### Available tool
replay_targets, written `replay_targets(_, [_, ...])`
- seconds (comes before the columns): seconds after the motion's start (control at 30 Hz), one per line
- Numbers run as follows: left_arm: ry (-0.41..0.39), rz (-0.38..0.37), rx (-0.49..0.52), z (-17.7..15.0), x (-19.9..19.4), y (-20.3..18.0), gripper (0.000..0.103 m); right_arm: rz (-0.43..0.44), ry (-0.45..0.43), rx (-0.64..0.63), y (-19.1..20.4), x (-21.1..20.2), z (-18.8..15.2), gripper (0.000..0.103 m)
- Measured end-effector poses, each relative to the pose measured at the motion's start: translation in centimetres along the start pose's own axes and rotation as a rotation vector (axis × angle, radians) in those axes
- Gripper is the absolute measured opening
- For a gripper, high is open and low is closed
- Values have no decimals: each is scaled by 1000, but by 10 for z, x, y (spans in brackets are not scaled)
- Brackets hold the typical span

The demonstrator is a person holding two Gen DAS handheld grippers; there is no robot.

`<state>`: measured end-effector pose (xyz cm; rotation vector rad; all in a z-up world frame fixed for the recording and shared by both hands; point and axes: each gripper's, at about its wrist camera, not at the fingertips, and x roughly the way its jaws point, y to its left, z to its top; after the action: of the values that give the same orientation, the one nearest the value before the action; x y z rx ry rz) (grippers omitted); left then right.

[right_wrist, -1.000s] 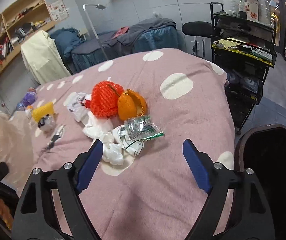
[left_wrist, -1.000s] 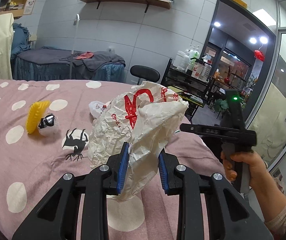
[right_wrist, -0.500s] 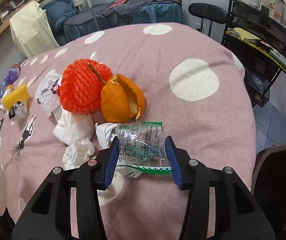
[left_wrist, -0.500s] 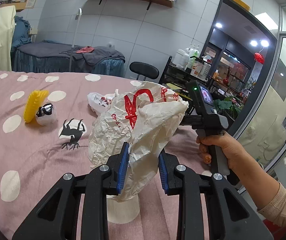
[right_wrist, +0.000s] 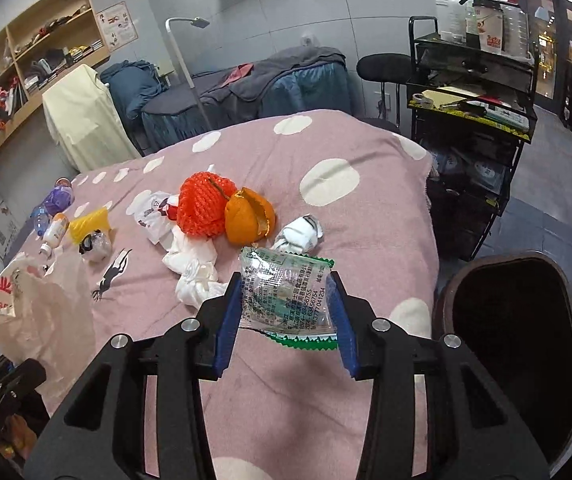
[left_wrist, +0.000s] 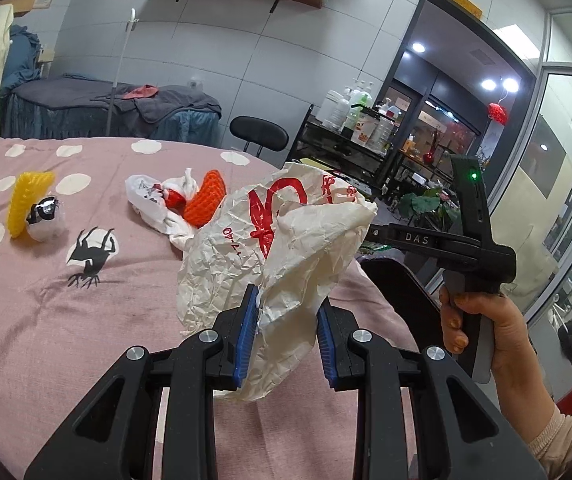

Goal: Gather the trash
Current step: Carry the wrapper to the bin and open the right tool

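Bedspread (right_wrist: 365,216) partly behind wrapper (right_wrist: 286,296)

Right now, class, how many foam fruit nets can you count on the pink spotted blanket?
2. The red-orange net sits mid-blanket, touching the orange peel. The yellow net lies further left, beside a crumpled clear wrapper. Others could be hidden under the tissues.

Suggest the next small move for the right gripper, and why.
Probably carry the clear wrapper left toward the plastic bag that the left gripper holds up. The right gripper already pinches the wrapper clear of the pink blanket, so bagging looks next.
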<state>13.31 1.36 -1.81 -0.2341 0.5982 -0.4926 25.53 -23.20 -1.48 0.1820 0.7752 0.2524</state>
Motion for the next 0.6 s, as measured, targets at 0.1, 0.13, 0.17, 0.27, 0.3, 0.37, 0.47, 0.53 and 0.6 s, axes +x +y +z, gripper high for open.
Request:
replay_targets(0.1, [3, -25, 14, -1, 3, -12, 27, -24, -33, 18, -9, -19, -10, 43])
replay_targets(0.13, [7, -34, 20, -1, 5, -17, 27, -30, -45, 31, -14, -26, -14, 43])
replay_targets(0.17, [9, -41, 23, 0, 7, -21, 27, -40, -57, 46, -19, -32, -18, 43])
replay_targets(0.27, [17, -78, 35, 0, 13, -34, 27, -81, -88, 78, -33, -48, -30, 43])
replay_targets(0.3, [20, -88, 43, 0, 16, -40, 27, -96, -98, 87, -38, -54, -34, 43])
replay_targets(0.37, [25, -117, 56, 1, 21, -51, 27, -122, -112, 108, -47, -63, -42, 43])
replay_targets(0.47, [30, -152, 76, 2, 27, -65, 27, -174, -122, 139, -64, -73, -55, 43])
replay_targets(0.53, [36, -175, 94, 2, 32, -76, 27, -227, -123, 160, -76, -78, -63, 43])
replay_targets(0.6, [44, -196, 113, 3, 38, -87, 27, -270, -115, 181, -90, -81, -71, 43])
